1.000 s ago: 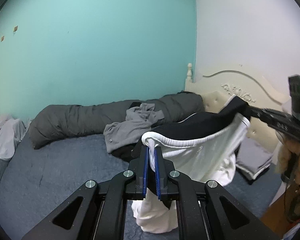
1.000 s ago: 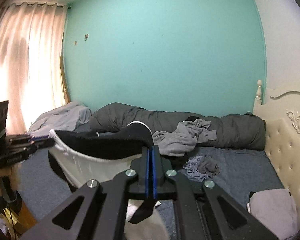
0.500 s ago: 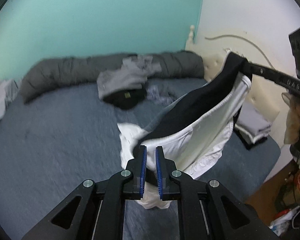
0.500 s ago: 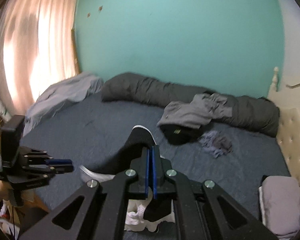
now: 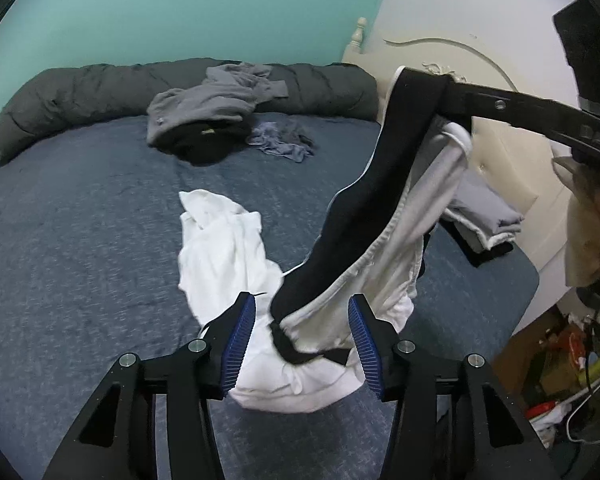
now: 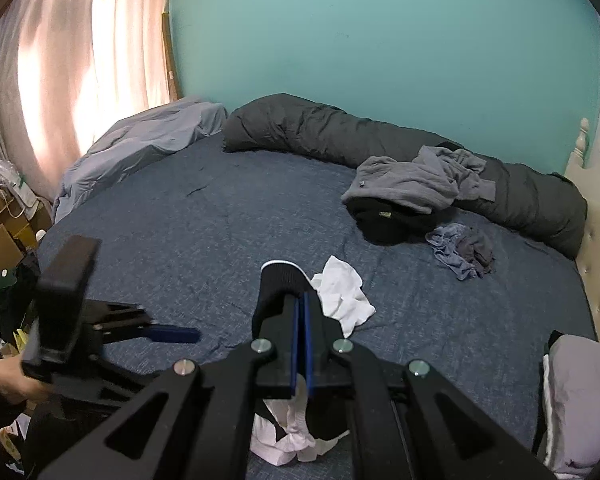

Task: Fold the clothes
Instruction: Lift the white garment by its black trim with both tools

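A white garment with a black waistband (image 5: 380,208) hangs slanting over the blue bed (image 5: 80,240), its lower white part bunched on the sheet. My left gripper (image 5: 300,300) is opening. The garment's low end lies between the blue pads (image 5: 240,332) without being pressed. My right gripper (image 5: 448,88), held by a hand at the upper right, is shut on the black band's other end. In the right wrist view the right gripper (image 6: 300,300) pinches black fabric (image 6: 278,284), with white cloth (image 6: 344,296) just beyond it. The left gripper (image 6: 172,334) is low at the left.
A rolled grey duvet (image 5: 100,88) lines the far wall, with a pile of grey and black clothes (image 5: 212,104) and a small bluish garment (image 5: 280,140) before it. Folded clothes (image 5: 484,220) lie by the cream headboard (image 5: 500,152). Boxes and clutter (image 6: 4,216) stand beside the bed.
Both grippers sank toward the bed and tilted down. The left jaws opened and let go of the waistband. The garment's white lower part now rests on the sheet.
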The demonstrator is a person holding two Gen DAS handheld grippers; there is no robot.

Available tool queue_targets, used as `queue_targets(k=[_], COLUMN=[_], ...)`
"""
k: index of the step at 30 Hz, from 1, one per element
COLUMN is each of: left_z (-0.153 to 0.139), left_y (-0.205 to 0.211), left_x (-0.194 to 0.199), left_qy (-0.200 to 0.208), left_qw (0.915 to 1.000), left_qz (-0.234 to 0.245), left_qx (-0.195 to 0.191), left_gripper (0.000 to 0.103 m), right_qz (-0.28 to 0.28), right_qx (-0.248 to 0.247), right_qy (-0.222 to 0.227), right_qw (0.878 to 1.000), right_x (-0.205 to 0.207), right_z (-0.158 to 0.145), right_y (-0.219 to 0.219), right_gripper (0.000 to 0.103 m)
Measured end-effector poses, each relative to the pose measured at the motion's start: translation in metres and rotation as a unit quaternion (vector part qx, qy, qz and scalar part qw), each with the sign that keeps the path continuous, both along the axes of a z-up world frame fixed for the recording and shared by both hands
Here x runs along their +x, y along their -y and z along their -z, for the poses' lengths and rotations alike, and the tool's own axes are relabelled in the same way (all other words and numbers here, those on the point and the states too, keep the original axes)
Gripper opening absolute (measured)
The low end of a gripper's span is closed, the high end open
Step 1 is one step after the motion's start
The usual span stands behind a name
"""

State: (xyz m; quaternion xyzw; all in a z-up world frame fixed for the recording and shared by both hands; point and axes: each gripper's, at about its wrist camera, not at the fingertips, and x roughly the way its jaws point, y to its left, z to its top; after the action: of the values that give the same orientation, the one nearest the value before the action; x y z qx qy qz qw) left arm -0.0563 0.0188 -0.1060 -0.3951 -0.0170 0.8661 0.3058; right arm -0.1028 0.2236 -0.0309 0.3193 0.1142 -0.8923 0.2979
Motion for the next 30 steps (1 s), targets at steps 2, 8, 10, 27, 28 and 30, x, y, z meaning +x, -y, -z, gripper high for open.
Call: queue_targets(k=[2,8,10,27,28,30], left_z=[0.003,0.017,0.021,0.03,0.03,0.029], left_y=[0.0,-0.006,-0.008,-0.019,-0.021,-0.024], left_x=[-0.007,-0.027,-0.031,-0.039,-0.039,-0.039], left_qy=[0.007,0.025,0.028,0.016,0.013,0.01], left_qw=[0.9999,0.9995,0.9993,0.9997,0.9997,0.9995], left_qz=[-0.001,0.005,0.006,0.018,0.02,0.03], left_qx=[0.011,0.02,0.024,0.006,0.005,0.009], left_gripper=[0.052,0.052,0.052,0.013,0.011,0.011], right_qz=[-0.003,-0.01,-0.011,-0.01,-0.009,-0.007], right_qx=[-0.002,-0.003,-0.004,-0.009,-0.009,-0.01], right_qy=[0.0,0.0,0.002,0.005,0.006,0.006], right_qw=[1.0,1.0,1.0,1.0,1.0,1.0], right_x=[0.0,0.0,-0.002,-0.006,-0.006,-0.006], right_z=[0.0,0.002,0.002,0.003,0.003,0.003], right_y=[-0.001,-0.002,-0.002,-0.006,-0.007,-0.009], right_gripper=[0.002,0.002,0.002,0.002,0.002,0.002])
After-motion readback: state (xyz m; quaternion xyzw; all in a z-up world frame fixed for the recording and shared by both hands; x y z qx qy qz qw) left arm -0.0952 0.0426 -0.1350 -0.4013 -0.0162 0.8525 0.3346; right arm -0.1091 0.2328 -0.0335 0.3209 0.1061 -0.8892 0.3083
